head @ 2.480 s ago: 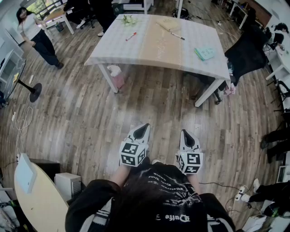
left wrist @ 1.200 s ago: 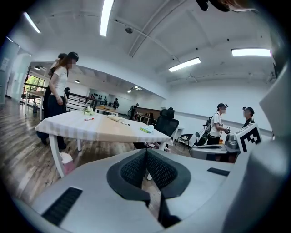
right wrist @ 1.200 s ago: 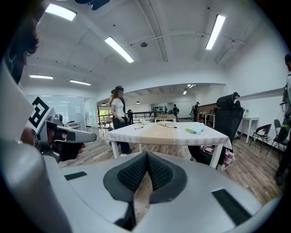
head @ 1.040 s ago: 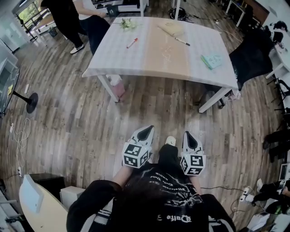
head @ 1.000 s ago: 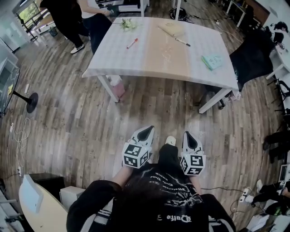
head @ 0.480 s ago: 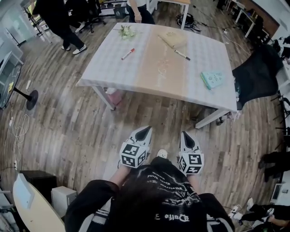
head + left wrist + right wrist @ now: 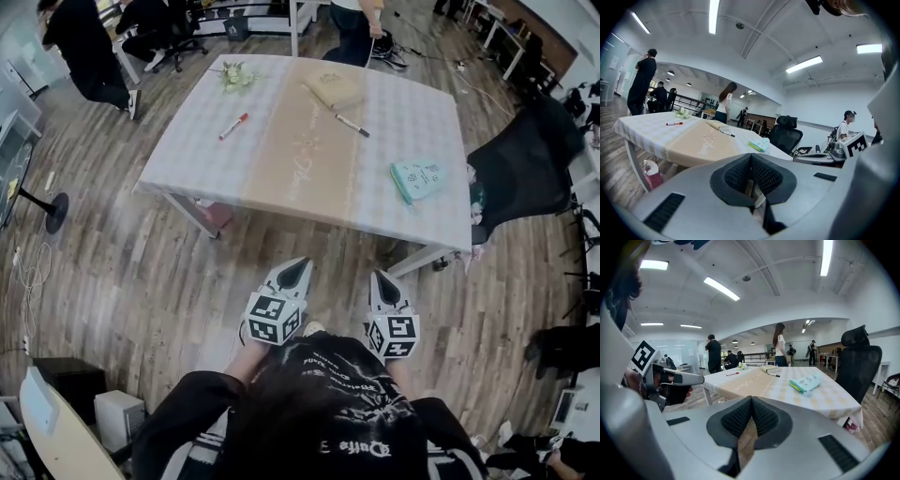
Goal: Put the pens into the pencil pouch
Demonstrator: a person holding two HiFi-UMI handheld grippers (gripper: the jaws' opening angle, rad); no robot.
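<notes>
A table under a checked cloth (image 7: 281,178) stands ahead of me. On it lie a red pen (image 7: 233,126) at the left and a black pen (image 7: 352,125) near the middle. A tan flat pouch (image 7: 331,87) sits at the far side, and a teal pouch (image 7: 418,178) at the right. My left gripper (image 7: 298,265) and right gripper (image 7: 382,276) are held side by side over the floor, short of the table's near edge. Both are shut and hold nothing. The left gripper view shows the red pen (image 7: 674,123) and teal pouch (image 7: 760,144). The right gripper view shows the black pen (image 7: 774,375).
A black office chair (image 7: 520,141) stands at the table's right end. A pink bag (image 7: 214,214) sits under the table by its left leg. People stand beyond the far edge. A small bunch of flowers (image 7: 232,75) lies at the far left corner of the table.
The table has come nearer and now fills more of the head view. Both grippers stay shut and level in front of the body. The people behind the table have shifted.
</notes>
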